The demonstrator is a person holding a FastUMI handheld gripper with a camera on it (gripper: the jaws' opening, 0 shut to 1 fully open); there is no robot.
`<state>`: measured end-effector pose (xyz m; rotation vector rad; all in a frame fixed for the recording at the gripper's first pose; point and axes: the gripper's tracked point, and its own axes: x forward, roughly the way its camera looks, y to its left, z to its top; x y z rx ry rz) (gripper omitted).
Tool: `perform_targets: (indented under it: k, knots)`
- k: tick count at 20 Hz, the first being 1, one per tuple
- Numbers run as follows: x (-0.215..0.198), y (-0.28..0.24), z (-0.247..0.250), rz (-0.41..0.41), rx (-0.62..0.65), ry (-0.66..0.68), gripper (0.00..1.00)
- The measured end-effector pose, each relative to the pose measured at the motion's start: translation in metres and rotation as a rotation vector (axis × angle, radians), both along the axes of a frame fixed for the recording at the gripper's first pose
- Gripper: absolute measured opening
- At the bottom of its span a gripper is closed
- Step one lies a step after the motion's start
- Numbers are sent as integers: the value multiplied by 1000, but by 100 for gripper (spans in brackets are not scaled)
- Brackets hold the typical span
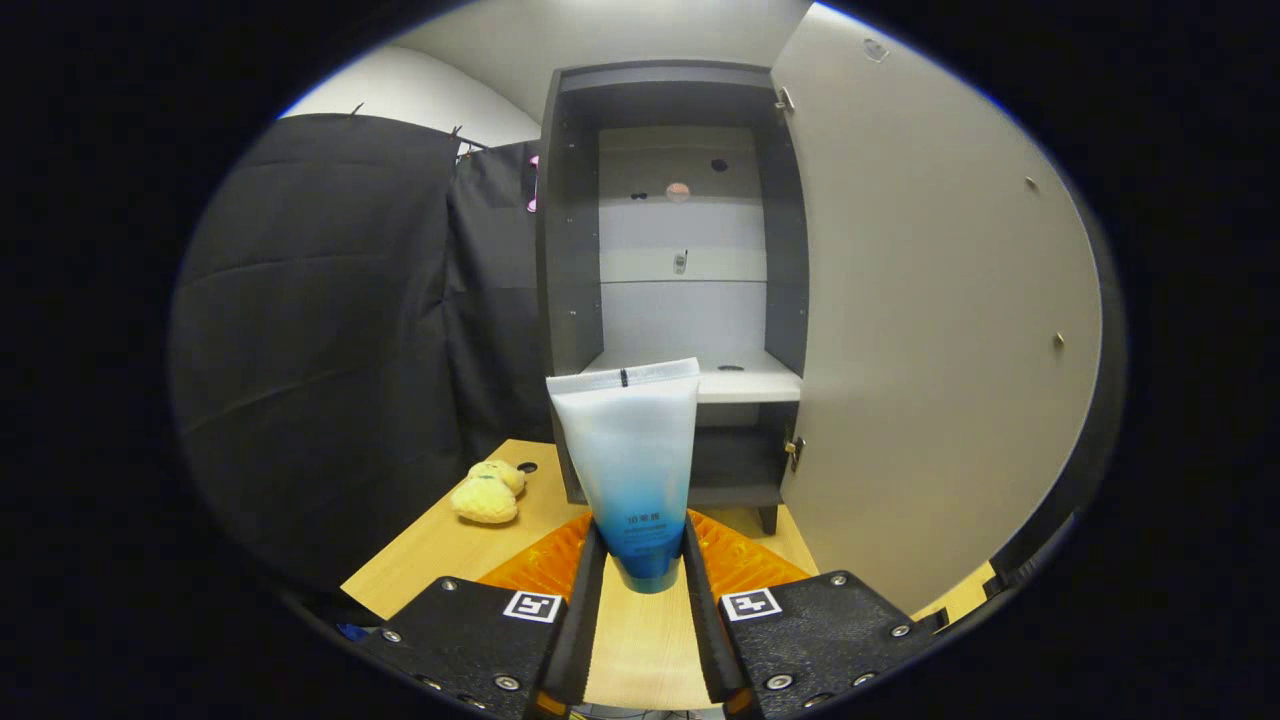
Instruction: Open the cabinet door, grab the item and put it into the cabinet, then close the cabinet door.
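Hand-held gripper (640, 560) clamps a tube (630, 460) — open cabinet (680, 250) beyond, door (920, 320) swung wide.

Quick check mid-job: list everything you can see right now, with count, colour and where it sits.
tube: one, white shading to blue, upright between the fingers, cap end down.
cabinet: one, dark grey frame with pale back panel, beyond the tube at the far end of the table.
cabinet door: one, light grey, swung open beside the cabinet.
shelf: one, white, inside the cabinet, behind the tube.
plush toy: one, yellow, on the table beside the cabinet base.
table: one, light wood.
gripper: one, shut on the tube.
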<state>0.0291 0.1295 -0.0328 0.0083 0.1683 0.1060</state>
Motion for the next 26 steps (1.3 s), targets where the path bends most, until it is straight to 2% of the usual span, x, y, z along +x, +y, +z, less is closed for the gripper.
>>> perform_targets:
  k: [7, 12, 15, 18, 26]
  knots:
    - [113, -6, 65, 53, -1, -93, 44]
    - [206, -14, 96, 41, -55, -165, 44]
    - [252, -13, 95, 37, -26, -151, 44]
    - [297, -18, 86, 23, -61, -148, 44]
    - [363, -19, 46, 21, -25, -92, 44]
